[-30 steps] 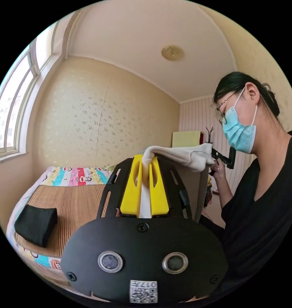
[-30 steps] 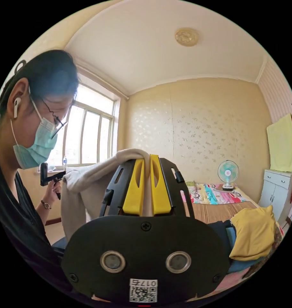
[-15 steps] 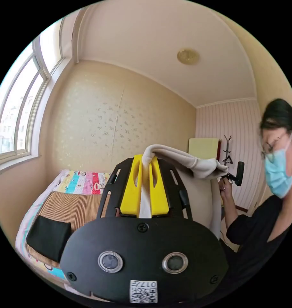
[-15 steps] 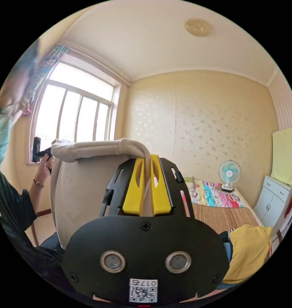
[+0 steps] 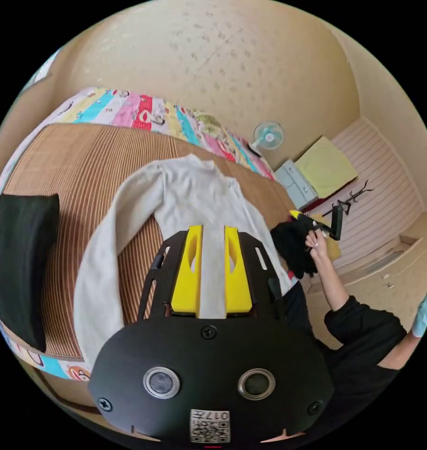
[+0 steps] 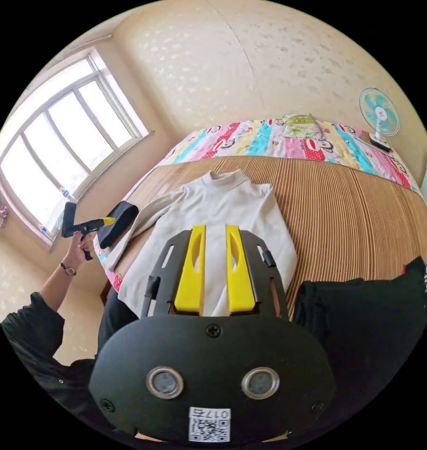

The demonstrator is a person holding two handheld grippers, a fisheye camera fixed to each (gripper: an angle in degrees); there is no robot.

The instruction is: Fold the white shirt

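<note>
One white shirt (image 5: 194,197) lies spread flat on the brown striped mat (image 5: 82,159) of the bed, collar toward the wall and the patterned sheet (image 5: 143,110). In the left gripper view, one long sleeve runs out from the body and down toward the mat's near edge.

The left gripper (image 5: 212,232) hangs above the shirt's body with its two yellow jaws parted by a narrow gap — nothing is between them, only the cloth seen below. The right gripper (image 6: 212,232) stands the same way over the shirt's lower half, jaws apart and empty. Each gripper also appears in the other's view, held out to the side in a hand: the right one (image 5: 298,215) beside dark clothes, the left one (image 6: 105,220) near a window (image 6: 58,150).

One folded black garment (image 5: 18,262) rests on the mat's edge, apart from the sleeve. One small fan (image 6: 379,112) stands at the bed's far corner — a white cabinet (image 5: 293,185) is near it.
</note>
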